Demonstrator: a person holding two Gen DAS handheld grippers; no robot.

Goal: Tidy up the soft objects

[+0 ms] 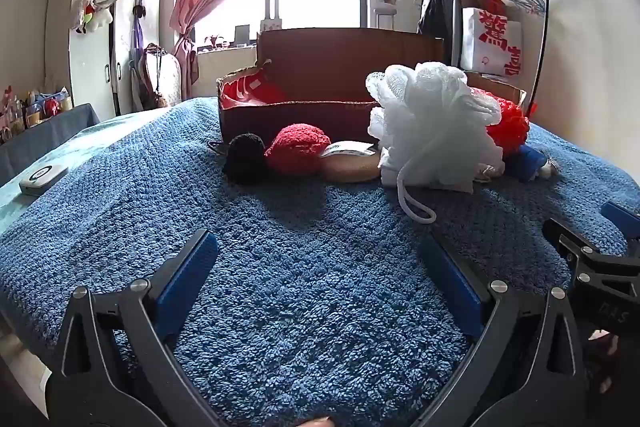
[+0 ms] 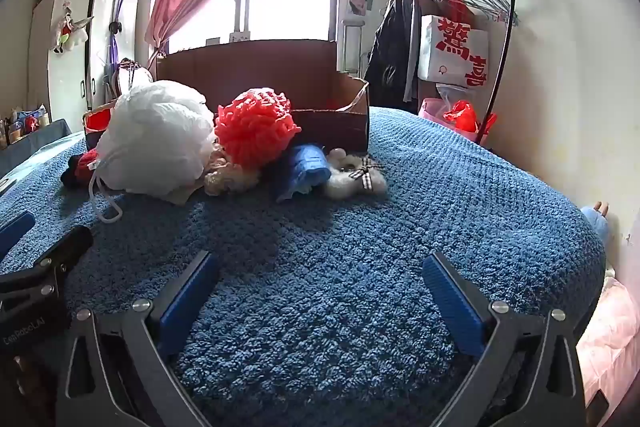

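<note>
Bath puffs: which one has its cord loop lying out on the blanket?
The white puff; its white cord trails forward onto the blue blanket. The red puff shows none.

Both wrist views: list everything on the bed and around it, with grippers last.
blanket: 1, blue, covers the bed
box: 1, brown, open, behind the pile
white pouf: 1, white, on blanket, corded
red pouf: 1, red, right of white pouf
red fuzzy item: 1, red, before box
black ball: 1, black, beside it
blue cloth: 1, blue, below red pouf
plush: 1, white, bow, rightmost
left gripper: open, empty
right gripper: open, empty
</note>
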